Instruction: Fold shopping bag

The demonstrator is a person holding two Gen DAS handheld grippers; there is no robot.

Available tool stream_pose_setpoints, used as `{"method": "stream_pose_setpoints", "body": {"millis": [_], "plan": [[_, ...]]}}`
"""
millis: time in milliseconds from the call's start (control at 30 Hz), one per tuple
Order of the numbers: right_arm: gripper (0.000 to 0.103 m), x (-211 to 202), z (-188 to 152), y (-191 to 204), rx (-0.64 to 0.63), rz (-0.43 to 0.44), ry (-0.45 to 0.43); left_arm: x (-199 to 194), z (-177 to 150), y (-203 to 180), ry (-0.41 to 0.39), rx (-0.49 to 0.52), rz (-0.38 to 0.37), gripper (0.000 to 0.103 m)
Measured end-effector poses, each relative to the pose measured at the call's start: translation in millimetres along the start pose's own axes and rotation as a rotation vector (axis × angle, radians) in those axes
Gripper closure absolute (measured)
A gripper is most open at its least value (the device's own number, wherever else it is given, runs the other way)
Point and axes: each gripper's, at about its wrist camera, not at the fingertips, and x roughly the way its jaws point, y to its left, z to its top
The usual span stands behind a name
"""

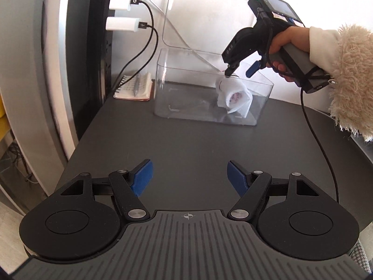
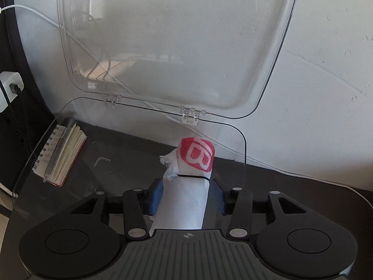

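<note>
The shopping bag point(image 2: 186, 200) is a white roll with a red logo at its end and a black band around it. It hangs into a clear plastic box point(image 1: 167, 98) whose hinged lid point(image 2: 174, 46) stands open against the wall. My right gripper point(image 2: 186, 186) points down into the box, both blue pads pressed against the roll's sides. Seen from the left wrist, the right gripper point(image 1: 241, 70) is at the box's rim with the bag point(image 1: 233, 95) below its fingertips. My left gripper point(image 1: 190, 175) is open over the dark table, well short of the box, with nothing between its fingers.
A spiral notebook point(image 1: 135, 88) lies left of the box beside white chargers point(image 1: 121, 0) with black cables. A small hex key point(image 2: 101, 161) lies on the box floor. A hand in a fluffy sleeve point(image 1: 349, 74) holds the right gripper, its cable trailing down. The dark table point(image 1: 186, 144) curves away at right.
</note>
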Motion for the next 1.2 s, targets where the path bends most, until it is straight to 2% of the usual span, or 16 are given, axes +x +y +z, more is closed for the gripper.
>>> {"method": "stream_pose_setpoints", "body": {"millis": [100, 200, 267, 333, 433, 500, 567, 700, 833, 1033, 1200], "plan": [[0.044, -44.9, -5.2, -12.3, 0.008, 0.052, -0.086, -2.7, 1.4, -6.0, -0.005, 0.014, 0.007, 0.028], [0.035, -100.1, -20.9, -27.6, 0.045, 0.122, -0.191, -11.1, 3.0, -20.1, -0.019, 0.039, -0.002, 0.027], [0.031, -142.4, -43.5, -43.5, 0.084, 0.182, -0.274, -17.2, 3.8, -31.8, -0.031, 0.059, -0.009, 0.026], [0.020, -182.6, -75.0, -54.8, 0.131, 0.234, -0.352, -22.5, 3.9, -46.6, -0.046, 0.079, -0.002, 0.021], [0.015, -223.2, -140.1, -68.7, 0.185, 0.263, -0.420, -26.4, 2.0, -71.9, -0.054, 0.108, 0.008, 0.017], [0.012, -233.6, -174.6, -73.5, 0.215, 0.238, -0.420, -27.0, 0.7, -89.6, -0.040, 0.130, 0.017, 0.015], [0.005, -239.9, -212.4, -78.5, 0.248, 0.175, -0.418, -26.9, 1.4, -107.0, -0.015, 0.151, 0.037, 0.012], [0.001, -235.7, -253.2, -79.5, 0.283, 0.071, -0.377, -29.9, 1.0, -132.8, 0.019, 0.171, 0.085, 0.007], [0.001, -232.9, -266.6, -73.2, 0.242, 0.057, -0.318, -35.2, -2.0, -142.4, 0.027, 0.164, 0.136, 0.004], [0.001, -241.9, -282.9, -48.5, 0.143, 0.061, -0.315, -41.7, -11.0, -142.5, 0.054, 0.141, 0.149, 0.003], [0.002, -239.3, -288.5, -37.4, 0.114, 0.083, -0.280, -47.2, -18.5, -142.5, 0.077, 0.121, 0.160, 0.003]]}}
